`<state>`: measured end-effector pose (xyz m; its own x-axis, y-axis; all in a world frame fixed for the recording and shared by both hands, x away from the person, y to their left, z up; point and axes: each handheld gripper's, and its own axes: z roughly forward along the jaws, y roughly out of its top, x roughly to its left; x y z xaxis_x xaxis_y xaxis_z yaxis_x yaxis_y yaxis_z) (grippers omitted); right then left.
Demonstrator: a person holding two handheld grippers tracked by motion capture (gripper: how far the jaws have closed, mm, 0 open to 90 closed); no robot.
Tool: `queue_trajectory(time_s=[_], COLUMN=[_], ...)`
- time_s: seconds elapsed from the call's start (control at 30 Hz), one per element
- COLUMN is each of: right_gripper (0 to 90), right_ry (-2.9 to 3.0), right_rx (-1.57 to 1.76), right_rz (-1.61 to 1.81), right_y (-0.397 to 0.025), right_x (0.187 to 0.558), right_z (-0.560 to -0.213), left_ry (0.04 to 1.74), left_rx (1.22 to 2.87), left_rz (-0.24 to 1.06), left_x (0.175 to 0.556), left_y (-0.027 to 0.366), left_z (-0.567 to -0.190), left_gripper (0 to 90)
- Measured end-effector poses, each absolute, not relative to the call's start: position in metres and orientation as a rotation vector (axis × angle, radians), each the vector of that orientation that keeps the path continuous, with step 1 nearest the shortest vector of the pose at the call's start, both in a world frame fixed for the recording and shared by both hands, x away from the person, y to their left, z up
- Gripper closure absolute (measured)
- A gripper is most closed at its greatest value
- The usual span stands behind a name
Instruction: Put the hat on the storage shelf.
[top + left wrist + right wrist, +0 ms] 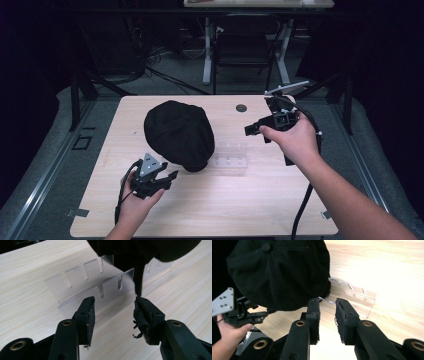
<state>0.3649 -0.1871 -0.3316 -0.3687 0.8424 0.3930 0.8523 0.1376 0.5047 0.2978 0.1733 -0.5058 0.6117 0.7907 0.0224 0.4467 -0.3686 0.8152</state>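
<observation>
On the pale wooden table (210,210), black cloth cap (178,134) draped over clear slotted acrylic stand (231,156) — left gripper (113,312) wide open, empty; right gripper (327,317) narrowly parted, empty.

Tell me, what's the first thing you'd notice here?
A big round black fabric cap sits in the middle of the pale wooden table. Beside it, on the right, lies a clear plastic slotted rack. Two black hand-held tongs flank them, the left tongs open, the right tongs raised.
</observation>
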Motion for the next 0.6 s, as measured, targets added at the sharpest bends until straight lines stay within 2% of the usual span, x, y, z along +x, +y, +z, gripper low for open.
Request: queue_trajectory(time_s=[0.3,0.6], right_gripper=[66.7,57.7], right_ry=[-2.368,-2.427], right_rx=[-1.773,-1.77], right_rz=[-1.066,-1.037], right_y=[-0.201,-0.206], right_x=[0.354,0.344], right_z=[-0.34,-0.369], left_ry=[1.03,1.075], left_rx=[1.993,1.987], left_rz=[0.533,0.485], left_x=[0.292,0.286], left_y=[0.2,0.217], left_z=[-0.514,-0.532], left_gripper=[45.7,44.0])
